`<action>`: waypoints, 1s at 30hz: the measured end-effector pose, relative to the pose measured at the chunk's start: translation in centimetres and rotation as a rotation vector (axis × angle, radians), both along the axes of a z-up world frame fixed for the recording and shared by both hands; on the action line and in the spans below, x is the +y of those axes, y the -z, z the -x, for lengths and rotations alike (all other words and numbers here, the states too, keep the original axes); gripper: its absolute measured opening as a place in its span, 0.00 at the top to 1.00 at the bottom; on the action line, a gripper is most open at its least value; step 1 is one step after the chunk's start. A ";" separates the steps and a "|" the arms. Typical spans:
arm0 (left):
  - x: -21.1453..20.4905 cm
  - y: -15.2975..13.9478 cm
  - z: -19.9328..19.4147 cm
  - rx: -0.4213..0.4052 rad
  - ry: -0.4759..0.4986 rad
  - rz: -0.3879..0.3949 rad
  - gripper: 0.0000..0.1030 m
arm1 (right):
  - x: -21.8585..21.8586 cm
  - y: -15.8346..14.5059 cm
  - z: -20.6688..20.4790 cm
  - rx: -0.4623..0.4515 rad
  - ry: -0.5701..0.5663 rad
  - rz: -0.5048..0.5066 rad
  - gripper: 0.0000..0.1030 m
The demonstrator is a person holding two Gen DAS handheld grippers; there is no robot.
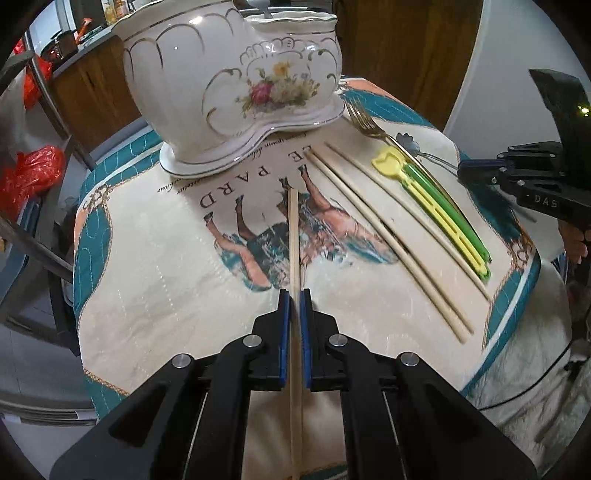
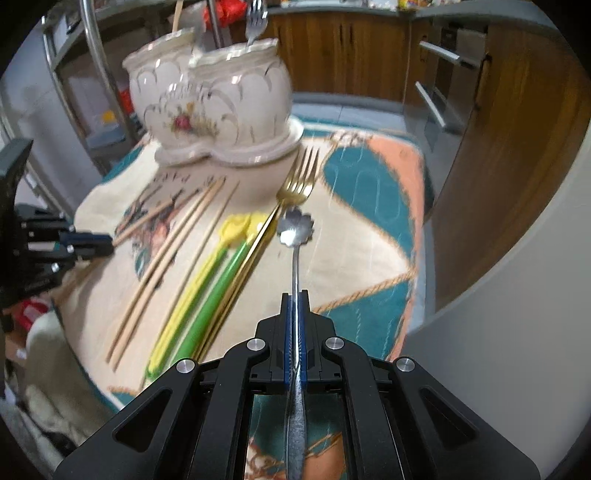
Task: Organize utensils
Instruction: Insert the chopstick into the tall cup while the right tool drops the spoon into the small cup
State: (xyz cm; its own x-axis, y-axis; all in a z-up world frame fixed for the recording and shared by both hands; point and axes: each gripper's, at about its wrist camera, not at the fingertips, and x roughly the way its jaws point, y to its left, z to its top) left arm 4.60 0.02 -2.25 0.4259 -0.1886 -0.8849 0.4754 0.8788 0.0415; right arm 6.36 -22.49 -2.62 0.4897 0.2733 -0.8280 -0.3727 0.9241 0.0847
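Left gripper (image 1: 294,295): lower centre of left view, jaws closed on a single chopstick (image 1: 293,236); stick runs straight up the frame from between the pads, tip over the horse print at centre. Right gripper (image 2: 294,295): lower centre of right view, jaws clamped on handle of a silver spoon (image 2: 295,229) w/ flower-shaped bowl; bowl at frame centre, just right of the gold fork. Holder (image 1: 236,85): white ceramic, two lobes, gilt trim, rose print, upper centre of left view, standing on the cloth; in right view (blurred) a fork (image 2: 256,20) and other utensils stick up from it at top. Cloth (image 1: 147,266): cream w/ teal and peach border, covers the desk. Chopstick pair (image 1: 384,240): side by side, touching, diagonal, right of centre in left view. Third loose chopstick (image 1: 406,218): just right of the pair, near parallel. Yellow utensil (image 1: 424,195) w/ tulip-shaped end and green utensil (image 1: 450,210): plastic, lying together, right side of left view; type cannot tell. Gold fork (image 1: 364,118): tines at the holder's base, handle running under/along the plastic pcs. Red bags (image 1: 29,173): left edge, off the desk. Wood cabinets (image 2: 351,55): upper right of right view.
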 end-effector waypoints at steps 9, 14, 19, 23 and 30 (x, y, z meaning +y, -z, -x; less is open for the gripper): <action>-0.5 0.6 -0.6 -0.015 -0.042 0.034 0.89 | 0.8 0.3 -1.3 0.010 0.014 0.005 0.83; -1.1 0.9 -1.1 -0.036 -0.055 0.048 0.93 | 1.2 0.4 -1.5 -0.013 0.007 0.011 0.96; -0.7 0.5 -0.7 -0.079 -0.055 0.066 0.94 | 0.7 0.0 -1.1 -0.057 0.030 -0.006 0.96; 0.0 -0.4 -0.6 -0.129 -0.074 0.093 0.94 | 0.1 -1.4 -0.1 -0.123 0.031 -0.038 0.96; 1.1 -3.1 0.2 -0.251 -0.095 0.149 0.94 | 0.1 -4.3 2.1 -0.288 0.010 -0.066 0.96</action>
State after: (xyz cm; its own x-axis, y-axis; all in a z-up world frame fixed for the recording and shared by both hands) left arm 4.41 1.11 0.80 0.6494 -0.2575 -0.7156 0.3823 0.9239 0.0145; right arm 4.29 -22.35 1.70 0.7050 0.3158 -0.6350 -0.3806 0.9240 0.0370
